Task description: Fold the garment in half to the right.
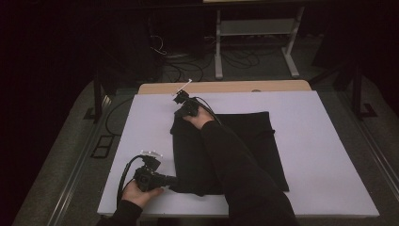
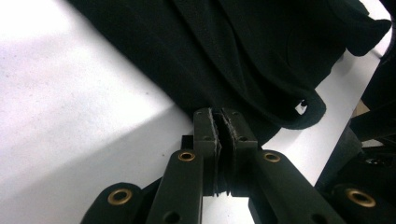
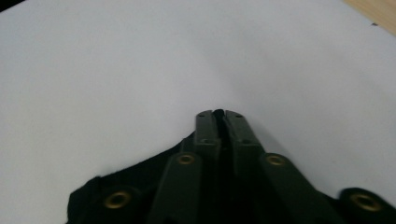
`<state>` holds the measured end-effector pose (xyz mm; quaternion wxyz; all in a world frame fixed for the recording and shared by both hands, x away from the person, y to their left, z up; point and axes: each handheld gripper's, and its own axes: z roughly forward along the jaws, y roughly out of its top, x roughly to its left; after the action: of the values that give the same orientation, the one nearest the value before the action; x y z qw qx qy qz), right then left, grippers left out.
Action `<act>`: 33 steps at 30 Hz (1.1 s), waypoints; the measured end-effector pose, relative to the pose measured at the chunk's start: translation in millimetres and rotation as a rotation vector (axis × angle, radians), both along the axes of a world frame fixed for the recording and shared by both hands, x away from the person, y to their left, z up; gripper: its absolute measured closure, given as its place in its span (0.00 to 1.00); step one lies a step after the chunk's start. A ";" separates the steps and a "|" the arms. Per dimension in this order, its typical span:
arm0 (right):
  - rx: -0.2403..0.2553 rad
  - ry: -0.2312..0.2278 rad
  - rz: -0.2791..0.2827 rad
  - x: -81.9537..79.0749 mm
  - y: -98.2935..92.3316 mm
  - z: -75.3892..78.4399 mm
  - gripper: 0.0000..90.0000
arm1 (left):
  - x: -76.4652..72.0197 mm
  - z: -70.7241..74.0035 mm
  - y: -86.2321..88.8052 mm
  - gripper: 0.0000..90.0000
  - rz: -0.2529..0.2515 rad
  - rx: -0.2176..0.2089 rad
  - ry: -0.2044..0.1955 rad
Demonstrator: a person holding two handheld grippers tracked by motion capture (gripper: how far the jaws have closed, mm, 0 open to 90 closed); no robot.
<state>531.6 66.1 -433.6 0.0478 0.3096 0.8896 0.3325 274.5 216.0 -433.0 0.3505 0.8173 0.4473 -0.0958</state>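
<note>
A black garment (image 1: 244,141) lies flat on a white sheet (image 1: 329,155) that covers the table. My left gripper (image 1: 175,180) is at the garment's near left corner, shut on the cloth edge. In the left gripper view the jaws (image 2: 219,123) meet at the hem of the black garment (image 2: 243,56), which spreads out beyond them. My right gripper (image 1: 180,113) is at the garment's far left corner, with the person's right arm lying across the cloth. In the right gripper view the jaws (image 3: 218,116) are shut with a sliver of black garment (image 3: 121,182) between them, and bare white sheet (image 3: 140,70) lies ahead.
A strip of wooden table top (image 1: 226,87) shows past the sheet's far edge. Behind the table stand a grey metal frame (image 1: 254,28) and loose cables (image 1: 188,66) on the dark floor. Bare sheet lies on both sides of the garment.
</note>
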 end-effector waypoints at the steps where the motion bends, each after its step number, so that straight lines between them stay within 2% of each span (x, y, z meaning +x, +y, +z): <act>1: -0.004 0.004 0.008 0.2 -0.6 0.3 0.95 | 0.0 0.1 -0.1 0.93 0.000 -0.002 0.000; 5: -0.003 0.024 0.010 0.8 -4.3 3.9 0.96 | -0.3 0.6 -0.6 0.93 -0.003 -0.005 -0.003; 12: -0.005 0.032 0.027 -2.1 -8.8 12.4 0.96 | -0.8 1.8 -1.6 0.93 -0.008 -0.013 -0.009; 17: 0.000 0.052 0.030 -4.9 -12.7 18.1 0.96 | 0.1 0.6 -4.5 0.94 -0.023 -0.030 0.001; 33: 0.007 0.012 0.033 -22.6 -36.4 45.5 0.96 | -1.3 7.7 -8.4 0.94 -0.038 -0.084 -0.035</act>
<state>509.0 29.7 -388.0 0.0358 0.2970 0.8936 0.3346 273.3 207.6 -425.3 0.3906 0.8117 0.4208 -0.1069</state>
